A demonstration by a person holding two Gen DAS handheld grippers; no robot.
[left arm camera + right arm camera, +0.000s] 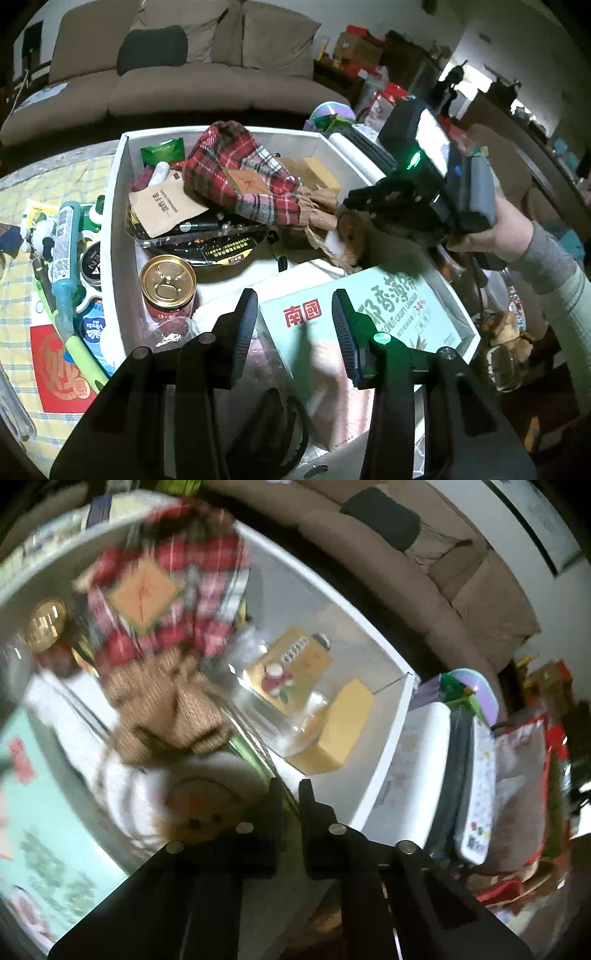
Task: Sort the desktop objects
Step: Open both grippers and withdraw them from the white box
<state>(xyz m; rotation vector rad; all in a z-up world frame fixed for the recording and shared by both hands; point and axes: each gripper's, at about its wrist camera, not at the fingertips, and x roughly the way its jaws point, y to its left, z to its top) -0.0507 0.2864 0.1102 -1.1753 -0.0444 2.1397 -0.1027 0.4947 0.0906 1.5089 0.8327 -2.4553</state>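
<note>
A white box (114, 206) holds a plaid-clothed doll (243, 173), a gold-topped can (168, 286), a brown sachet (166, 206) and a mint cracker box (384, 314). My left gripper (293, 325) is open and empty, just above the near end of the cracker box. My right gripper (354, 201) reaches into the box at the doll's burlap end. In the right wrist view the right gripper (291, 794) is nearly shut, with the doll's pale face (199, 797) just to its left; whether it pinches anything is unclear. The doll (166, 602) is blurred there.
Left of the box, on a checked cloth (22, 295), lie a blue tube (64, 258), a round tin (91, 266) and a red card (59, 369). Yellow packets (332, 723) sit in the box's far corner. Clutter lies right of the box. A sofa (184, 74) stands behind.
</note>
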